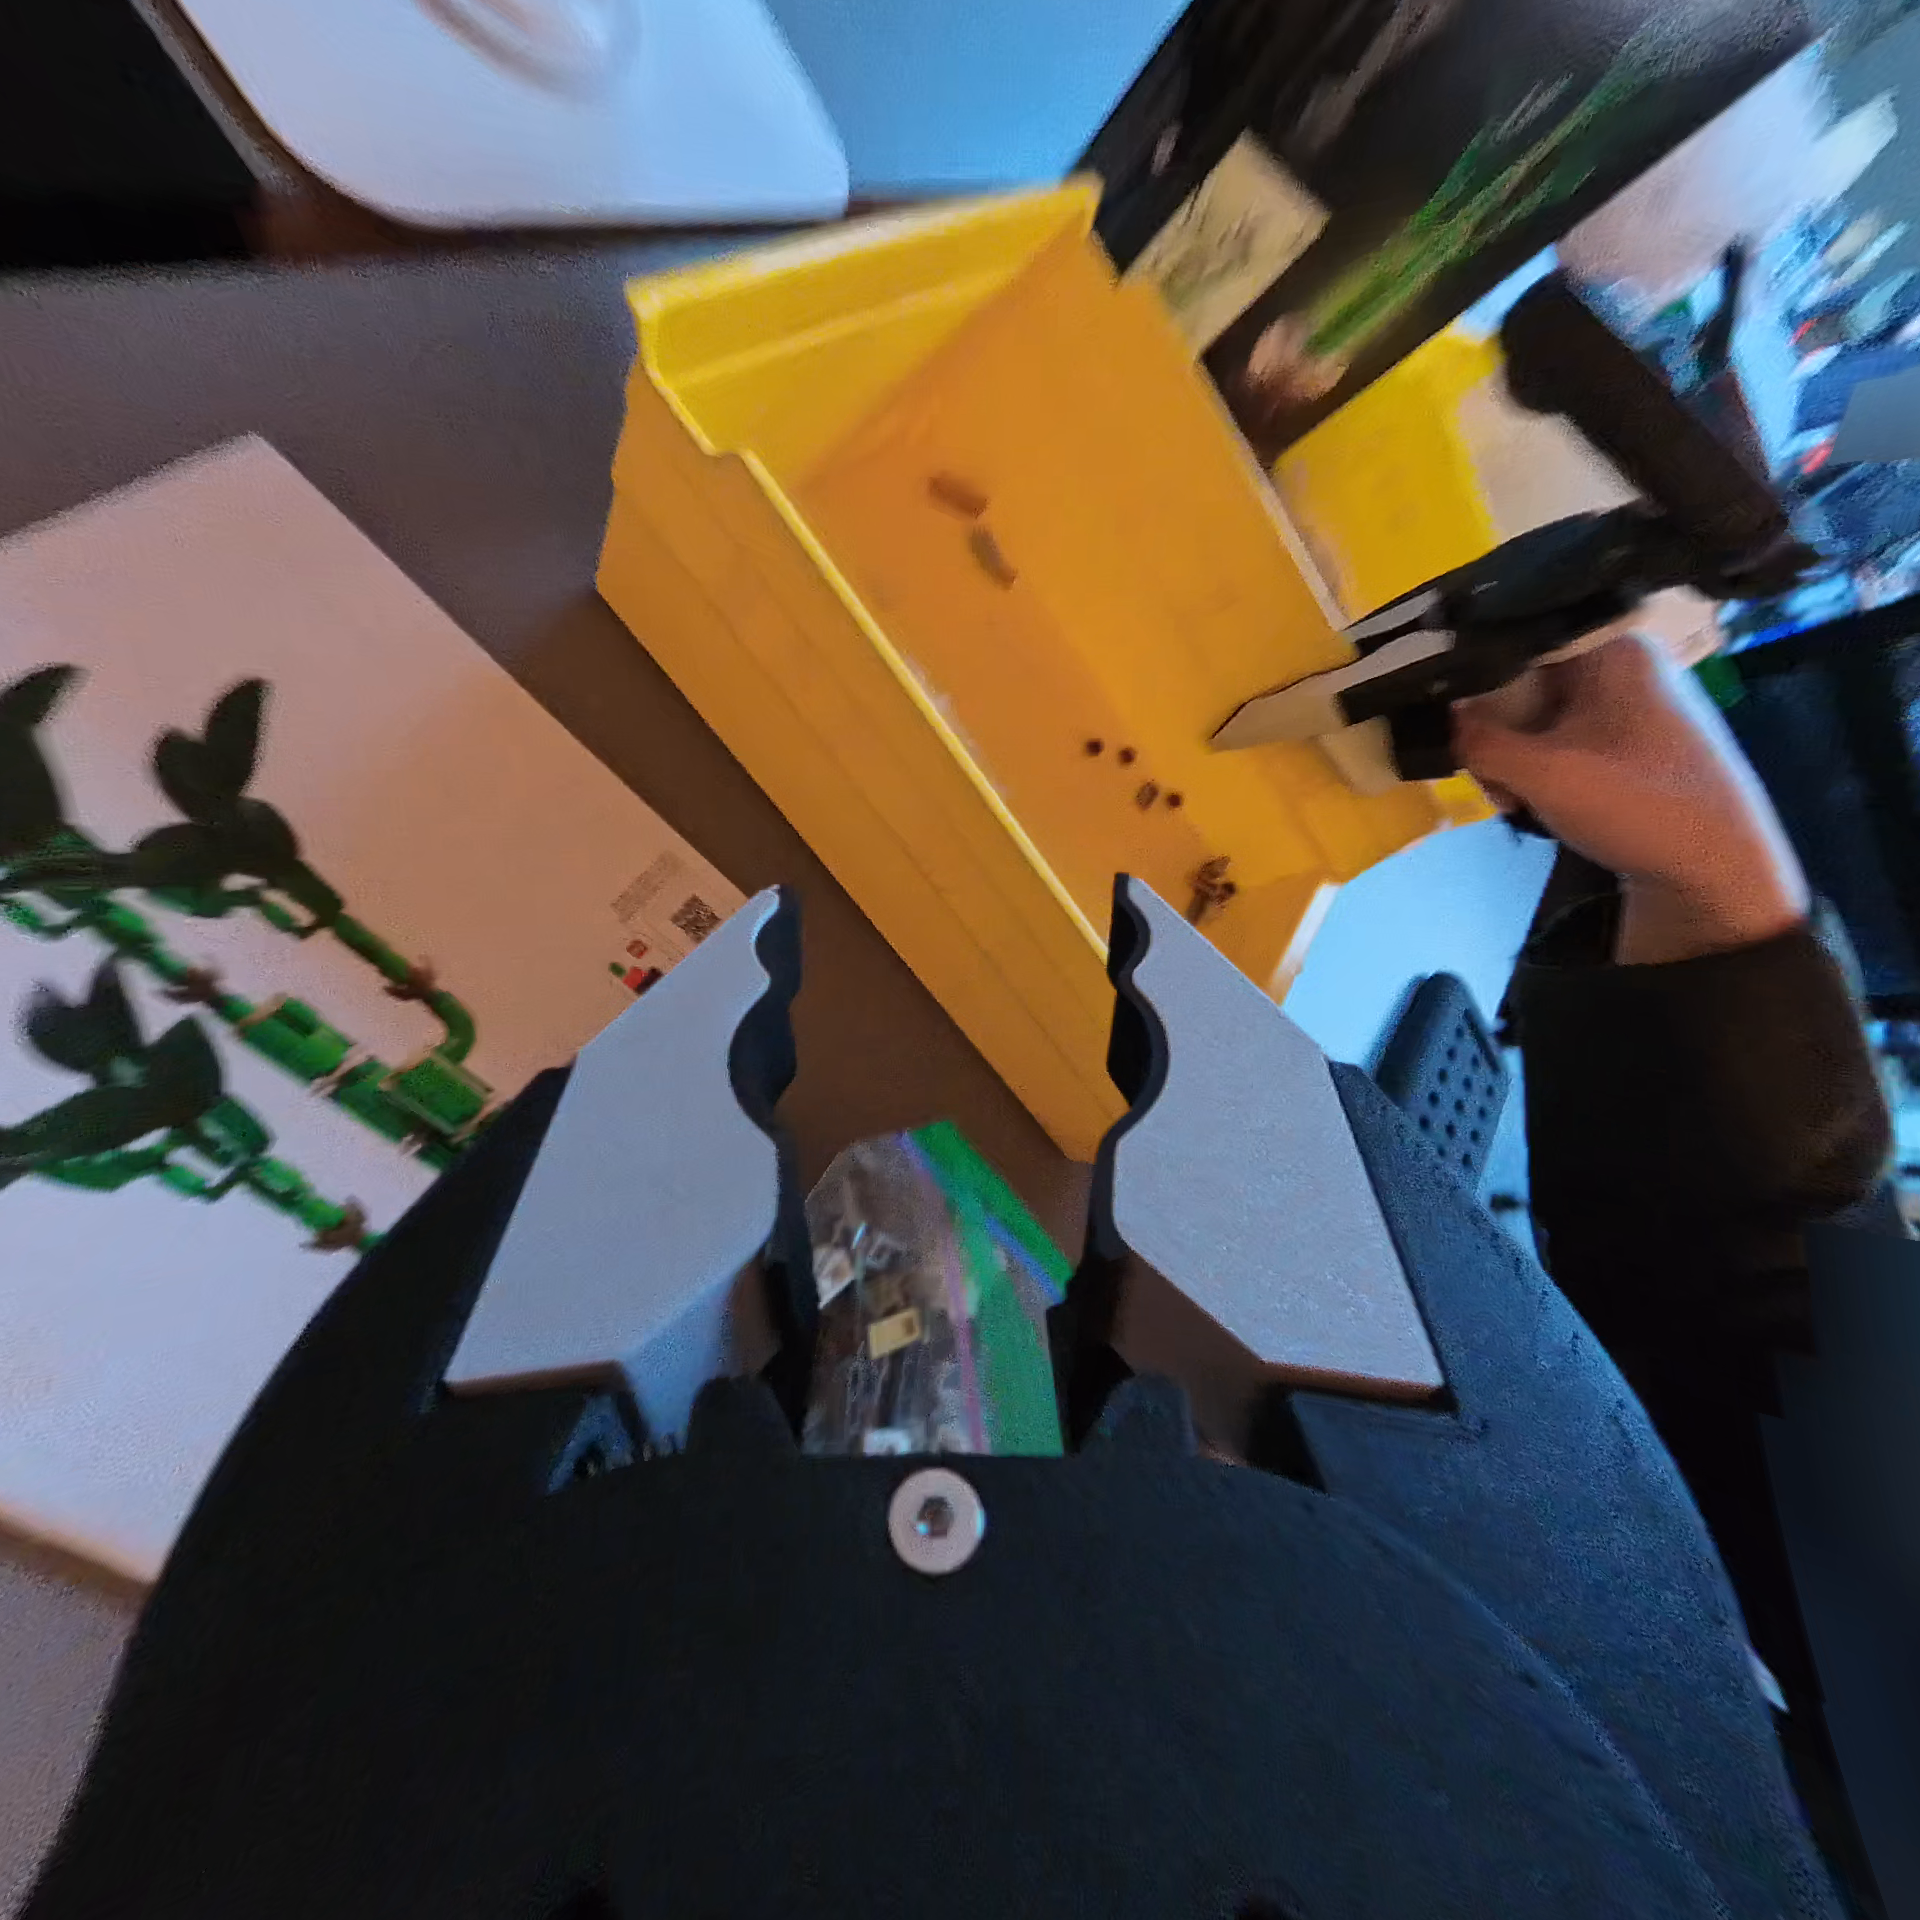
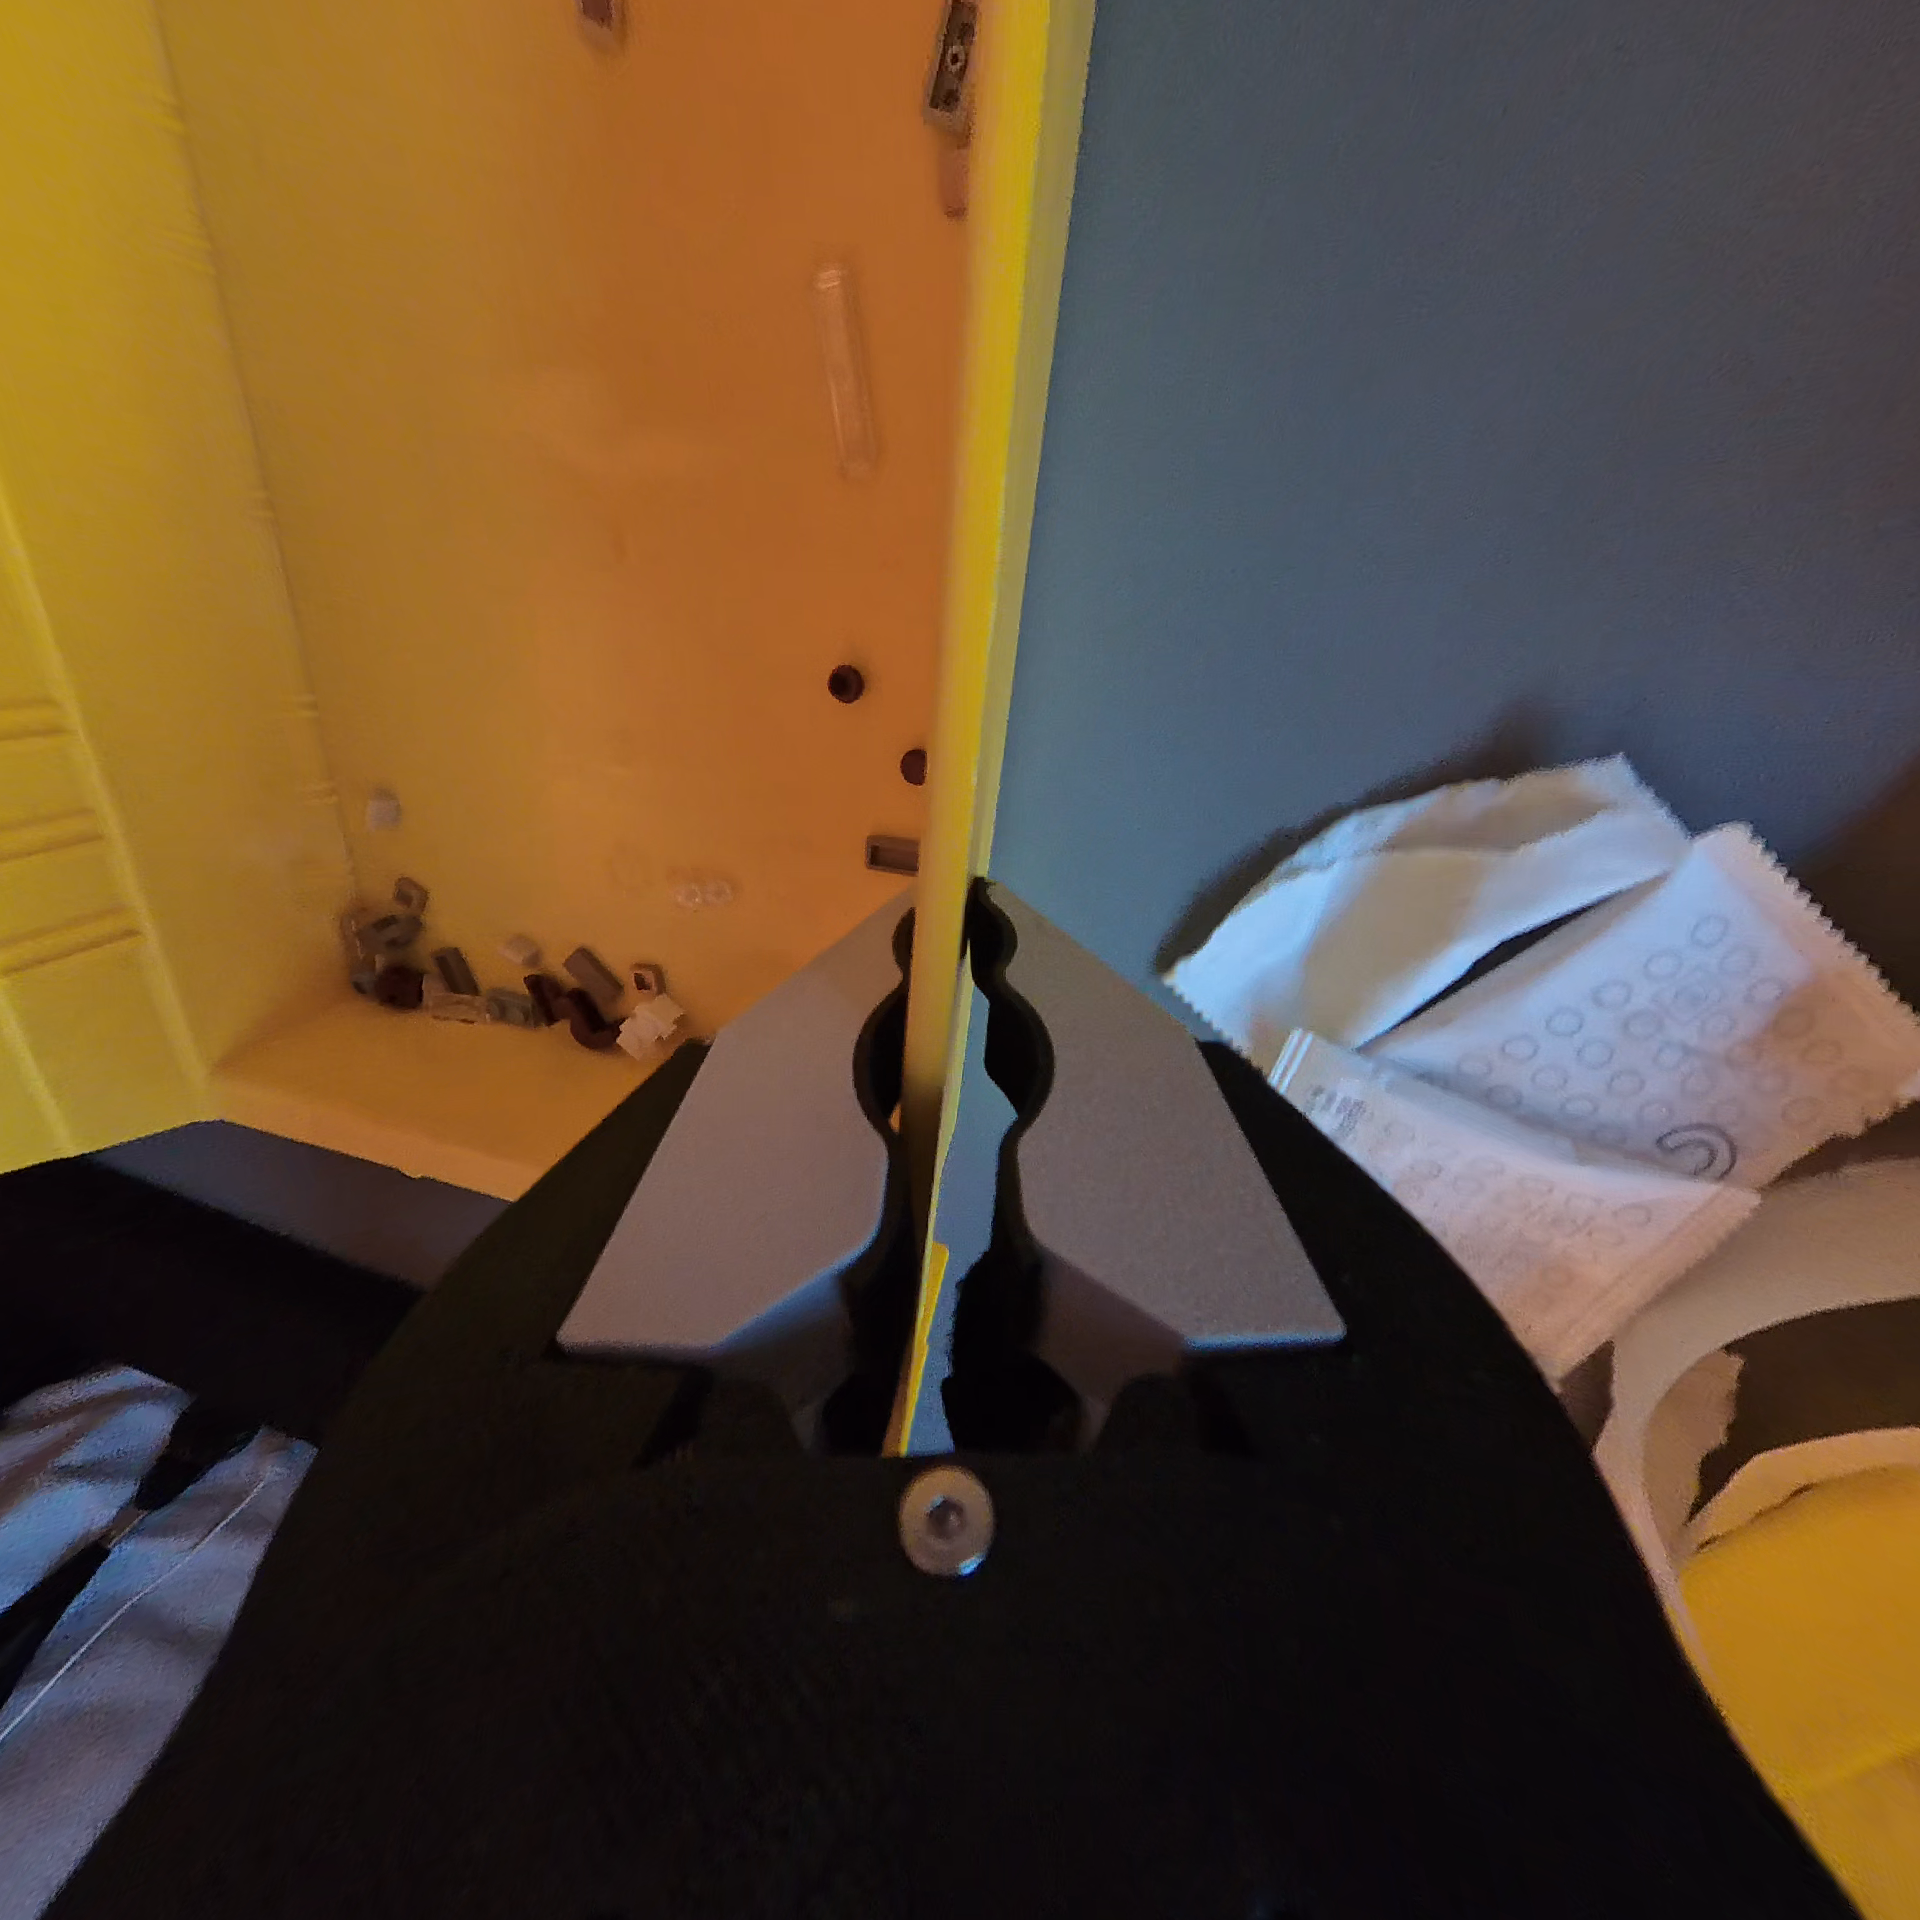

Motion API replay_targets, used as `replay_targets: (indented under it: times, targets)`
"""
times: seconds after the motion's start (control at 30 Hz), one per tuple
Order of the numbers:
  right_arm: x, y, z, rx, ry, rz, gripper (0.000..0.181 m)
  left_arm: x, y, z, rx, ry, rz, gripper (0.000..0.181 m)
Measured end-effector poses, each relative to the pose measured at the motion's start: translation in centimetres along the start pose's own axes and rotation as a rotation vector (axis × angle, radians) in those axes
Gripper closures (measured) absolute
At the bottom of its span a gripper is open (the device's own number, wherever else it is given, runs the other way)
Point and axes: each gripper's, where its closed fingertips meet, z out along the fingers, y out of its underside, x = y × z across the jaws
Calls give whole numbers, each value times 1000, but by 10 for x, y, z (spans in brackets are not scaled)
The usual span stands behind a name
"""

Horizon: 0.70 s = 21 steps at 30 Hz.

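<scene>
The right gripper (image 2: pixel 940 914) is pinching the thin side wall of a big yellow plastic bin (image 2: pixel 582 436). Its two grey fingers (image 2: pixel 1132 1132) are sitting almost together, one inside the bin and one outside, with the wall squeezed between them. From the left wrist view, the same gripper (image 1: pixel 1288 675) is reaching over the far side of the bin (image 1: pixel 894 748), with a person's hand (image 1: pixel 1621 779) gripping it.

Down in the bin's corner, a little heap of small grey, dark and white building bits (image 2: pixel 509 982) is lying. A few more dark bits (image 2: pixel 878 717) are sitting loose on the bin floor, near the wall.

The left gripper (image 1: pixel 945 914) is hanging wide apart and is holding nothing. It is hovering over the dark brown worktop (image 1: pixel 364 374), just beside the bin. Under its fingers (image 1: pixel 644 1164), a clear plastic bag of small pieces (image 1: pixel 914 1299) is lying with a green strip along one edge.

A white box with a green plant picture (image 1: pixel 260 831) is lying flat to the left. A black box with green print (image 1: pixel 1403 156) is standing past the bin, blurred.

Beside the bin in the right wrist view, torn white paper packets with a ring pattern (image 2: pixel 1538 997) are lying on the worktop (image 2: pixel 1455 416).
</scene>
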Motion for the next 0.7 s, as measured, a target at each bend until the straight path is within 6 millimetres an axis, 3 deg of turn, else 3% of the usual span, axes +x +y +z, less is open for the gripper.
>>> replay_targets:
  times: [0.17, 0.3, 0.37, 0.57, 0.7]
  targets:
    - [-4, 18, -2, 39, 25, -9, 175, 1, 17, 60, -272, -160, 5, 114]
    - [-8, 18, -1, 74, -17, 1, 171, 0, 39, 83, -449, -294, 51, 116]
    - [-7, 19, -1, 58, -8, -17, 171, 5, 50, 93, -517, -300, 43, 129]
    - [-2, 21, -6, 38, 53, -20, 176, 0, 51, 97, -609, -429, 38, 148]
    - [3, 18, -39, 113, 115, -27, 177, 16, 38, 86, -616, -352, -39, 175]
